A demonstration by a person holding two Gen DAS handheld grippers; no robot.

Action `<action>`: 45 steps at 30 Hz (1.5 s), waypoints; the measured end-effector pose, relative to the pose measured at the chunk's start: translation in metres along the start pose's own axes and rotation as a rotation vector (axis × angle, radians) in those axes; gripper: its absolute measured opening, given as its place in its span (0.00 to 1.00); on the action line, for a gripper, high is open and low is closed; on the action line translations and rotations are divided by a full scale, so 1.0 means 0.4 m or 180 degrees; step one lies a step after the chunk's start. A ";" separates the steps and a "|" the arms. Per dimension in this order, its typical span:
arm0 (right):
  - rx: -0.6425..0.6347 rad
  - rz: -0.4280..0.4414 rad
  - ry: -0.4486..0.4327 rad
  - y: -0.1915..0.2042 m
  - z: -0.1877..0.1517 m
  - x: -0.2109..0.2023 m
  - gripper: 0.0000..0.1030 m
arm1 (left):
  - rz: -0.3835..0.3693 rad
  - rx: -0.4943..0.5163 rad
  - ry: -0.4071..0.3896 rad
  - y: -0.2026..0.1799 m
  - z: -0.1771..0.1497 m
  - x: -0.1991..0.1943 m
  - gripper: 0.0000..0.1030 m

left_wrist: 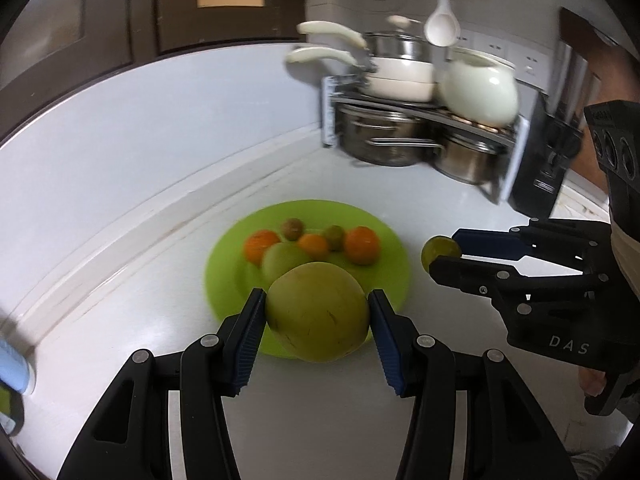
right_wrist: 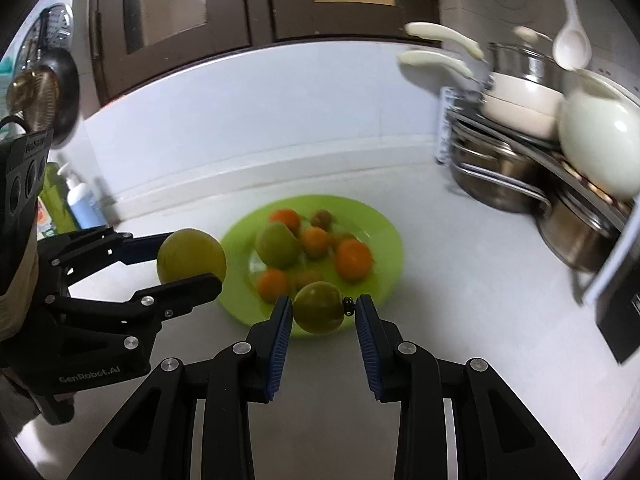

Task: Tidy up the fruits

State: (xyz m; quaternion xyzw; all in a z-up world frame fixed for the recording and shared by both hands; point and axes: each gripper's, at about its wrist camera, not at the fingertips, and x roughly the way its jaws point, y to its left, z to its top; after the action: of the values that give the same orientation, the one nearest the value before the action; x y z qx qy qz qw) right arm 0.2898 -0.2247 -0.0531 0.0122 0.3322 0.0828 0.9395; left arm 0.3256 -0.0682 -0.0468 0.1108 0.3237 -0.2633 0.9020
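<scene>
From the left wrist view, the left tongs (left_wrist: 317, 316) are seen pinching a large yellow-green fruit (left_wrist: 317, 312) across its widest part, both blue pads pressed against its sides, so that the round body cannot roll out. The fruit is held above the near rim of the green plate (left_wrist: 224, 256), which lies on the white table (left_wrist: 160, 160); it is judged that the fruit is carried there because the plate is the gathering place. On the plate, three orange fruits, two small brownish-green ones and a pale green fruit are grouped toward the far side, blurred. To the right, the right tongs (left_wrist: 444, 258) are seen gripping a small green fruit (left_wrist: 439, 251) beside the plate's right edge.

From the right wrist view, the right tongs (right_wrist: 319, 312) are shown with the small green fruit (right_wrist: 319, 307) between the pads. The left pad touches it; at the right pad a small dark stem-like bit sits in a narrow gap, so full contact there cannot be told. The fruit hangs over the plate's (right_wrist: 384, 232) near rim. At the left, the left tongs (right_wrist: 188, 264) are seen clamped on the large fruit (right_wrist: 191, 258), just off the plate's left edge. A pot rack (right_wrist: 520, 168) stands well apart at the right.
</scene>
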 end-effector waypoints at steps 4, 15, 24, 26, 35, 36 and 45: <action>-0.0095 0.0103 0.0002 0.012 0.030 0.038 0.33 | 0.0071 -0.0104 0.0057 0.038 0.000 0.025 0.50; -0.0219 0.0251 0.0164 0.018 0.074 0.163 0.33 | 0.0071 -0.0379 0.0246 0.110 0.000 0.129 0.50; -0.0207 0.0267 0.0257 0.009 0.082 0.226 0.33 | 0.0075 -0.0497 0.0287 0.130 0.005 0.171 0.50; -0.0181 0.0242 0.0257 0.009 0.081 0.226 0.35 | 0.0130 -0.0475 0.0196 0.129 0.012 0.157 0.53; -0.0115 0.0113 0.0198 0.018 0.069 0.168 0.37 | 0.0302 -0.0546 0.0086 0.115 0.009 0.080 0.57; -0.0116 0.0097 0.0184 0.022 0.065 0.155 0.37 | 0.0326 -0.0555 0.0087 0.112 0.007 0.071 0.58; -0.0005 -0.0095 0.0034 0.058 0.023 0.020 0.53 | 0.0447 -0.0540 -0.0065 0.071 -0.028 -0.064 0.76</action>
State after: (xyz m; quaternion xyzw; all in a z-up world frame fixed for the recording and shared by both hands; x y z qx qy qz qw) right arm 0.2984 -0.2003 -0.0492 0.0060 0.3373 0.0692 0.9388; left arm 0.3186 -0.0299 -0.0381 0.0538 0.3269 -0.1722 0.9277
